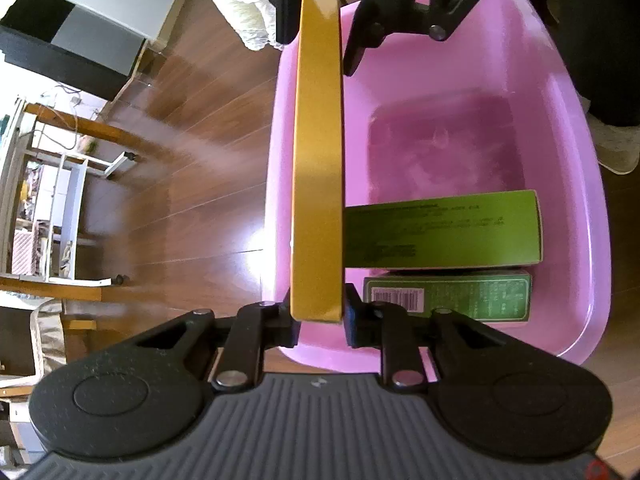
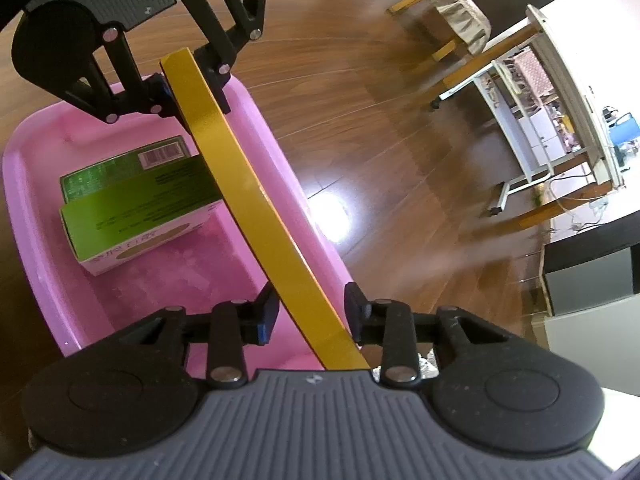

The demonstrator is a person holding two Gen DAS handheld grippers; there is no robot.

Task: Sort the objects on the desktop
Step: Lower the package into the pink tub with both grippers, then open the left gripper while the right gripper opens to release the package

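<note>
A long flat yellow box [image 1: 318, 140] hangs over the left rim of a pink plastic tub [image 1: 568, 120]. My left gripper [image 1: 319, 320] is shut on its near end. At the far end, my right gripper [image 1: 320, 40] straddles the box. In the right wrist view the yellow box [image 2: 256, 208] runs between the right gripper's [image 2: 311, 316] fingers, with a sliver of pink showing beside the left pad, so it stands open. The left gripper [image 2: 192, 84] clamps the far end. In the tub [image 2: 24, 184] a light green box [image 1: 440, 232] leans on a dark green box [image 1: 460, 296].
The tub sits on a brown wooden floor [image 1: 192, 184]. A white wheeled trolley [image 1: 60, 208] and wooden furniture legs stand to one side. A fluffy white rug [image 1: 244, 12] lies beyond the tub. A person's dark trouser leg [image 1: 600, 40] and slipper [image 1: 616, 148] are beside the tub.
</note>
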